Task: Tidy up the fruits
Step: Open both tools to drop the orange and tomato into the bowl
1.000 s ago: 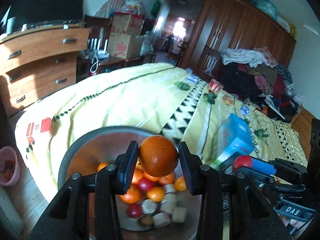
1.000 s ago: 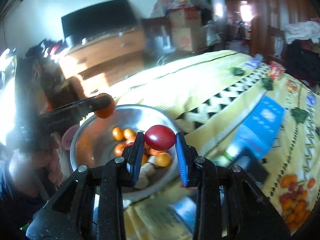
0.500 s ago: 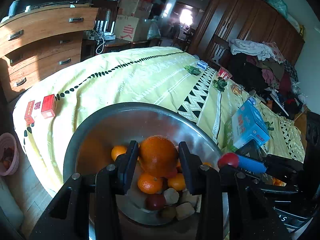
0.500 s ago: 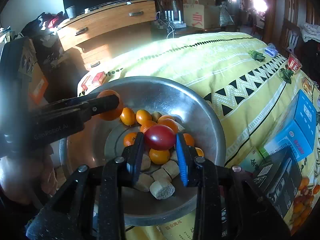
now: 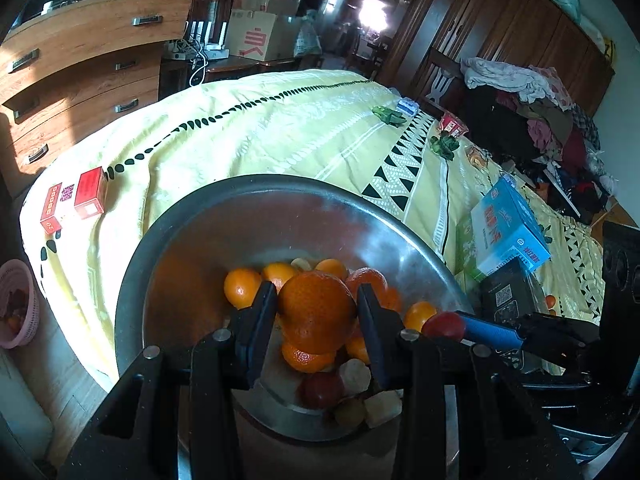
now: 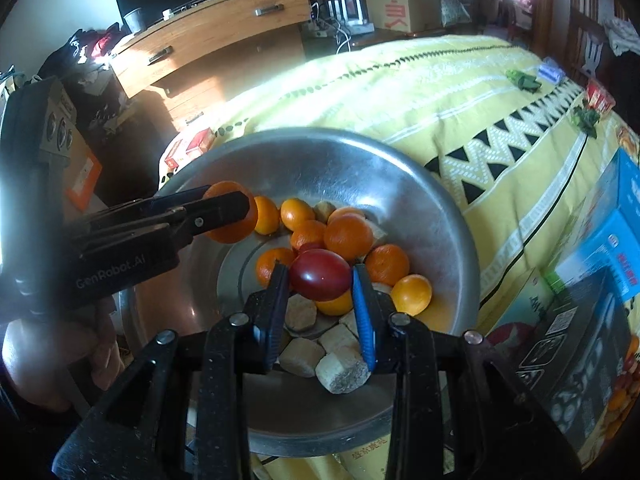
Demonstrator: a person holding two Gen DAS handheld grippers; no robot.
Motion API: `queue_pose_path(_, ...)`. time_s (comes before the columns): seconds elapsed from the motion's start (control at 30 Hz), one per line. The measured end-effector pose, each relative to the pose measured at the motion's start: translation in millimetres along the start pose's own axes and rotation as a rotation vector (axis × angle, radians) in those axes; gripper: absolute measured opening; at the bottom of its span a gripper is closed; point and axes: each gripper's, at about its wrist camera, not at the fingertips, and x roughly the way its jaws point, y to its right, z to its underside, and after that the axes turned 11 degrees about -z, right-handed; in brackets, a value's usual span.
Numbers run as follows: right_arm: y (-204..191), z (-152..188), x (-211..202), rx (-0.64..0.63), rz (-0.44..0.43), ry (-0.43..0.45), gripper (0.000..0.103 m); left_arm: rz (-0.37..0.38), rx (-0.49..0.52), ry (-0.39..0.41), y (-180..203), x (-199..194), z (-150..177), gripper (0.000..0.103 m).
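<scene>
A steel bowl sits on a yellow bed cover and holds several small oranges, red fruits and beige chunks. My left gripper is shut on an orange and holds it over the bowl's fruit pile; it also shows in the right wrist view. My right gripper is shut on a red tomato just above the fruit at the bowl's near side; the tomato also shows in the left wrist view.
Red boxes lie left of the bowl on the cover. A blue box and a black box stand right of it. A wooden dresser is at the left, a pink basket on the floor.
Both grippers have come down and forward over the bowl, each still holding its fruit. The orange and the tomato are now low above the pile.
</scene>
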Motion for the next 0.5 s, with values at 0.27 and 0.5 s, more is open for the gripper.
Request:
queue_pose_path(0.27,4.6,3.8,9.6,0.035,-0.01,-0.031,0.032,0.007,0.0,-0.004,-1.2,1.2,-3.9,0.058)
queue_pose_path(0.5,1.7,4.7,7.0,0.032,-0.005,-0.026,0.063,-0.005,-0.02,-0.007,-1.9,1.2,-5.8,0.102)
